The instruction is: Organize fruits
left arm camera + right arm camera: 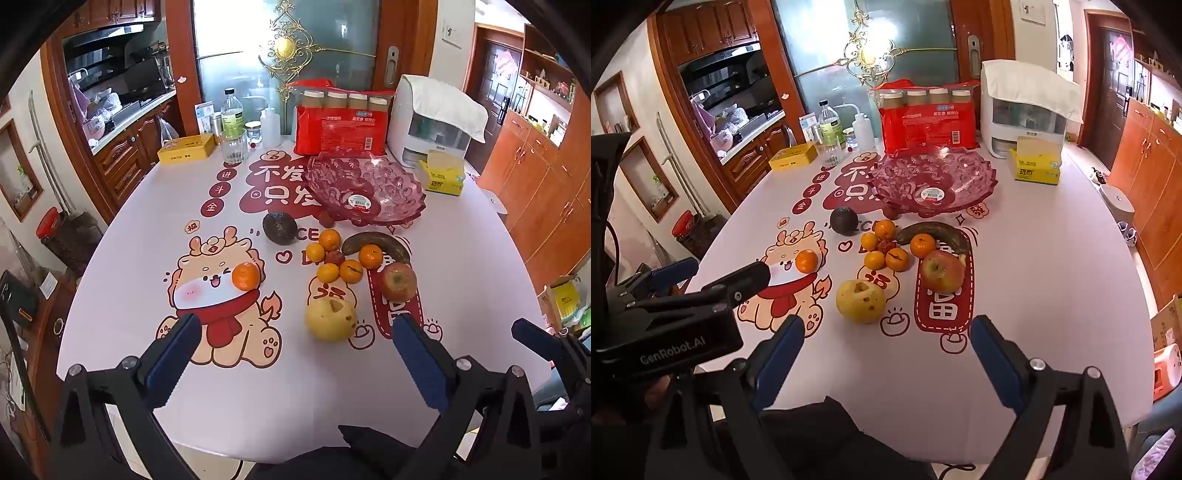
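Fruit lies loose on the worktop [122, 266], none of it in the pink glass bowl [365, 188]. We see, in the left wrist view, a cluster at centre: five small oranges [329, 239] ringed round a small red fruit [334, 257], a darkened banana [376, 242] curving at their 2 o'clock, and a red apple [399, 281] at their 4 o'clock, just beside the banana's end. A yellow pear [330, 318] sits at the cluster's 6 o'clock, nearest to us. One lone orange [245, 276] rests apart at 9 o'clock, on the cartoon dragon print. A dark avocado [279, 228] lies at 11 o'clock, and another small red fruit [327, 218] sits just at the bowl's near rim. The bowl stands at the cluster's 12 o'clock, empty save for a sticker.

We hold the left hand-held gripper [295, 332] with its blue pads spread wide, nothing between them, above the near worktop. The right hand-held gripper [886, 328] is likewise spread and empty, the pear ahead of it at 12 o'clock.

Beyond the bowl stand a red pack [340, 125], a white dispenser [428, 122] under a cloth, a yellow tissue box [443, 173], a yellow tin [186, 148], a glass [233, 146] and bottles [232, 110].
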`<state>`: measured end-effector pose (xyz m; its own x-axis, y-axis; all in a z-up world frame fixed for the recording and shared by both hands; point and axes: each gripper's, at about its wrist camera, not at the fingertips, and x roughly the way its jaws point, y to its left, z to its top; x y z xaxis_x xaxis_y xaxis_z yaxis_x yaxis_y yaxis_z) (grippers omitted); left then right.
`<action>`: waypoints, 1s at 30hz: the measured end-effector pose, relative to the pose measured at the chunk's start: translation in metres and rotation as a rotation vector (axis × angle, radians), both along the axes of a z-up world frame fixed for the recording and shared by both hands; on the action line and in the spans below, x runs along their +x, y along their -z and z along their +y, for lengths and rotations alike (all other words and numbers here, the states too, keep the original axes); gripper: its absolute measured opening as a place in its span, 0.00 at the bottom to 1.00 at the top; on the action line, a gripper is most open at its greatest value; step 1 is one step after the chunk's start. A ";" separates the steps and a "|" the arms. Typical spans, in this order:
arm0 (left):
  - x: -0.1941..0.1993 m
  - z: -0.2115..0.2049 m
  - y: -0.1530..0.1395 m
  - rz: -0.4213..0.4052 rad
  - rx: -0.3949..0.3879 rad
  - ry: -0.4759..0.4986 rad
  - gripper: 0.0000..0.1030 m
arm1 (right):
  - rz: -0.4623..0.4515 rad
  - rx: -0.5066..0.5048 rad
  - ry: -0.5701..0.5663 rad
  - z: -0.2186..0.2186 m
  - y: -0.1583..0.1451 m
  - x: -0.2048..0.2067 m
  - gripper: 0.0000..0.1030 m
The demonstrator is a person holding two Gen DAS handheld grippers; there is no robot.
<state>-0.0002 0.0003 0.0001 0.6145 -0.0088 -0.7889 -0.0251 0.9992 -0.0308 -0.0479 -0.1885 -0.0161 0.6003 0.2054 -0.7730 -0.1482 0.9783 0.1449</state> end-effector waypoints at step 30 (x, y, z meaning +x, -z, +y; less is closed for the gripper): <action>0.006 0.026 0.015 0.033 -0.014 0.002 0.99 | 0.043 -0.029 0.000 0.015 0.007 0.009 0.89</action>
<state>0.0056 0.0265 -0.0147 0.5881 -0.0211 -0.8085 -0.0240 0.9988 -0.0435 -0.0393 -0.1740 -0.0226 0.5665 0.1824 -0.8036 -0.1422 0.9822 0.1227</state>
